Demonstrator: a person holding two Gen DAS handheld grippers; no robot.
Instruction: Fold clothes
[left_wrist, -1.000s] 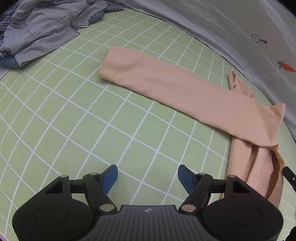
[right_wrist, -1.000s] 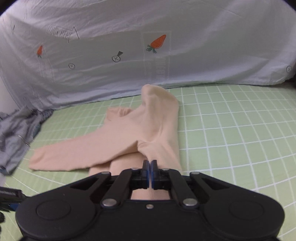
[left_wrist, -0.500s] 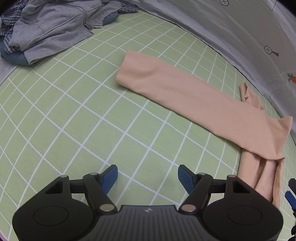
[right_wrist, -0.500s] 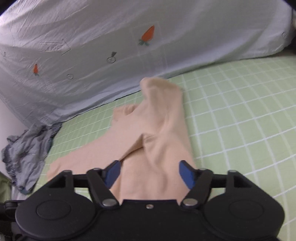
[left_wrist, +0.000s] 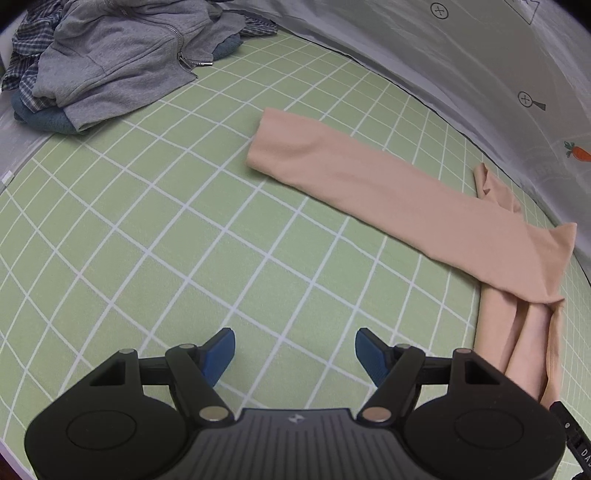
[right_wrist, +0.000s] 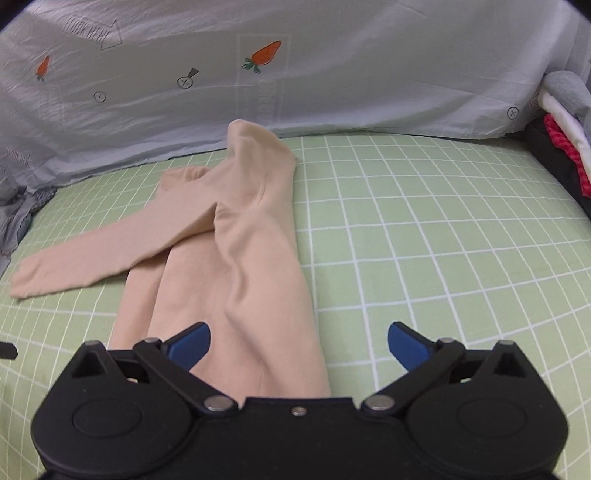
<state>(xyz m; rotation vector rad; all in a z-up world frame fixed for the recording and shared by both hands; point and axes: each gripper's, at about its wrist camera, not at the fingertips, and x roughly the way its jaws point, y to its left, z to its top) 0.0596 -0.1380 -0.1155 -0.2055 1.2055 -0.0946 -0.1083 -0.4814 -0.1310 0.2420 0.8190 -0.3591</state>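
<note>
Right tongs (right_wrist: 298, 341) opening, jaws apart above peach tights (right_wrist: 236, 258), pads not pressing. Left tongs (left_wrist: 294, 350) apart, over bare green checked bed sheet (left_wrist: 147, 258). One tights: one leg toward 12, other toward 9. One clothes pile (left_wrist: 110, 62) at 11.

I am working in a home bedroom: under my tools lies a pale green bed sheet with a white grid (left_wrist: 155, 236), a wrinkled light grey cloth printed with small orange carrots (right_wrist: 332, 74) hangs behind it, and a heap of worn clothes topped by a grey zip hoodie (left_wrist: 118, 62) sits at one corner.
</note>
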